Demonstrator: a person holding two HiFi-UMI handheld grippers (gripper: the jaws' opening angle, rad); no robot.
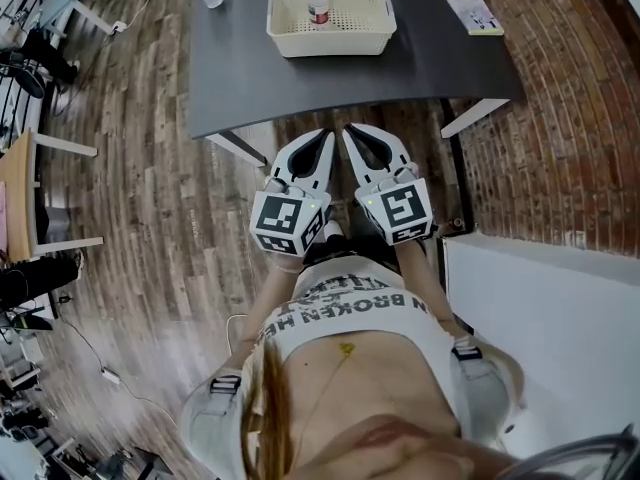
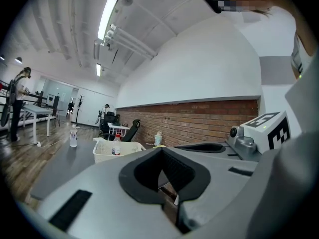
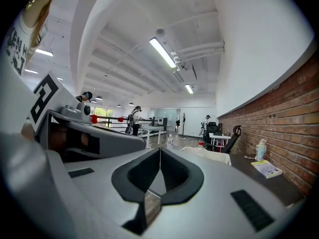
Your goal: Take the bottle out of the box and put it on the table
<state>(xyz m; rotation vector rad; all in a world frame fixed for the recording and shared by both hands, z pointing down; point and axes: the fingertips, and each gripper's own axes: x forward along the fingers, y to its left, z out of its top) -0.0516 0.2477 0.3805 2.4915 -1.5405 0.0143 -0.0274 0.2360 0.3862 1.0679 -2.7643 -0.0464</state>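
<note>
Evidently the approach is being made and nothing is being grasped yet. Nearest the body, the left gripper and the right gripper are being held side by side and almost level. Their tips are being aimed past the near edge of the table. Both claws are being held clenched on nothing, pads pressed together. Farther off, toward the table's far edge, the bottle is being contained upright in the box. Next, judging by this, one claw is being called on to be opened, carried over the box's rim and closed on the bottle.
</note>
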